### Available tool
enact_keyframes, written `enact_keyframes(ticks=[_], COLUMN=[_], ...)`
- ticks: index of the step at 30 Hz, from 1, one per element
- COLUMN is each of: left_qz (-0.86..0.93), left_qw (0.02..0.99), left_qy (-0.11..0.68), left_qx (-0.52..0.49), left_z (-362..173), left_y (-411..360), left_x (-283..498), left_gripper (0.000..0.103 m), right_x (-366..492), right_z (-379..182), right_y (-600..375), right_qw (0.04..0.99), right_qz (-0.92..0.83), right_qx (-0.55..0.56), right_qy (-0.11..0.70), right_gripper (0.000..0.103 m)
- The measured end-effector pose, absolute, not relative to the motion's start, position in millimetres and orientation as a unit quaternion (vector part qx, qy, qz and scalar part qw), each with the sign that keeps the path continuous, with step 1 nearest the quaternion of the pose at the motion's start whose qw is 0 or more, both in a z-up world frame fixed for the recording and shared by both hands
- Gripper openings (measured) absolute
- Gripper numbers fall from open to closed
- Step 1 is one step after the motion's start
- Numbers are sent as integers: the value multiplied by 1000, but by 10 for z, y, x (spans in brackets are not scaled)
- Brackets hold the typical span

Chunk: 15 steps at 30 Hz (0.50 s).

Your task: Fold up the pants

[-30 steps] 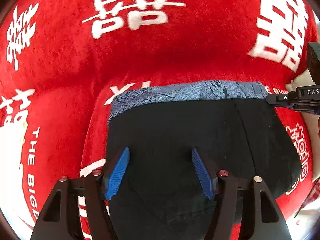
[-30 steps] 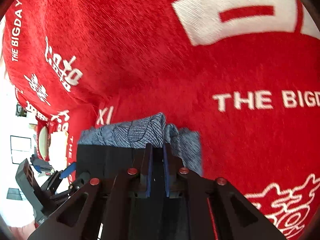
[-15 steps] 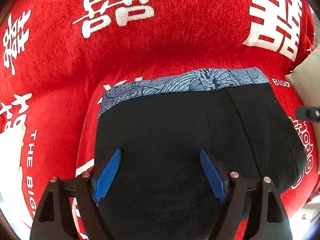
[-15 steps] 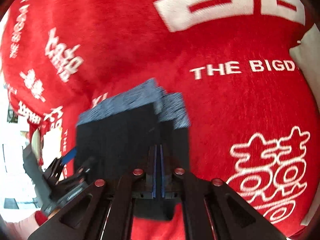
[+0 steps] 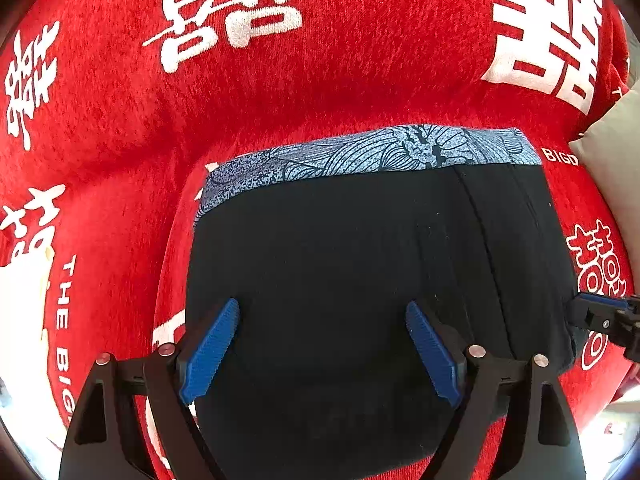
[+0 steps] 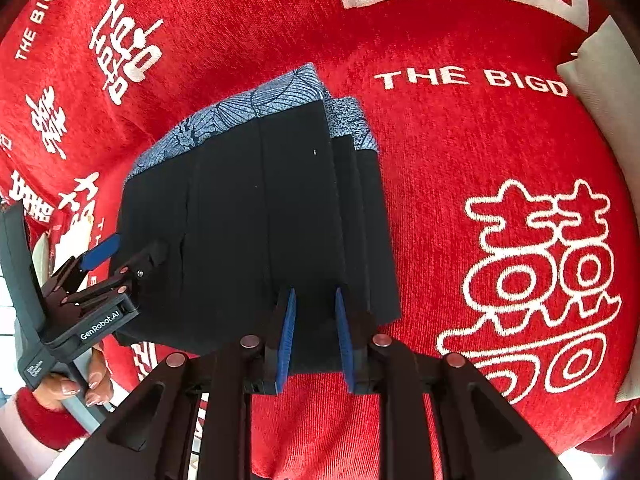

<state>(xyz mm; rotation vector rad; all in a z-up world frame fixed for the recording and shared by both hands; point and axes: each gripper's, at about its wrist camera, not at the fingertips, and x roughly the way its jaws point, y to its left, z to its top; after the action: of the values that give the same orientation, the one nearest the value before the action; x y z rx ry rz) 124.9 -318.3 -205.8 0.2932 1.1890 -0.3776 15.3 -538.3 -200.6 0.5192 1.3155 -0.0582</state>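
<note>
Right wrist view: your folded pants (image 6: 256, 216) lie on the red blanket (image 6: 460, 140); the right gripper (image 6: 315, 336) has just parted its jaws narrowly, the left gripper (image 5: 322, 354) has spread wide, both empty.

Pretty bright, even daylight in both views, and everything's sharp with no motion blur. Heavy fisheye bend curves the red blanket (image 5: 360, 80) away beyond the fingertips, with dark vignette corners. Blown-out white glare sits low beside the finger bases, and the black pants (image 6: 248, 220) lose nearly all detail.
</note>
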Motion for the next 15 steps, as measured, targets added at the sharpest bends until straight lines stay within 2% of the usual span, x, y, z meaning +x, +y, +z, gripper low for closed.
enact_keyframes(ticks=[13, 15], left_qz=[-175, -173], left_qw=[788, 788], left_qy=[571, 572], left_qx=[149, 149], left_z=[-2025, -2008], left_y=[-3186, -3179], left_x=[1242, 1240], left_gripper=[86, 86], right_x=[141, 119], right_z=[-1971, -1958], right_y=[-5291, -5299], right_qw=[774, 773], right_qz=[-50, -58], right_qx=[225, 221], right_qy=[590, 593], right_gripper=[24, 31])
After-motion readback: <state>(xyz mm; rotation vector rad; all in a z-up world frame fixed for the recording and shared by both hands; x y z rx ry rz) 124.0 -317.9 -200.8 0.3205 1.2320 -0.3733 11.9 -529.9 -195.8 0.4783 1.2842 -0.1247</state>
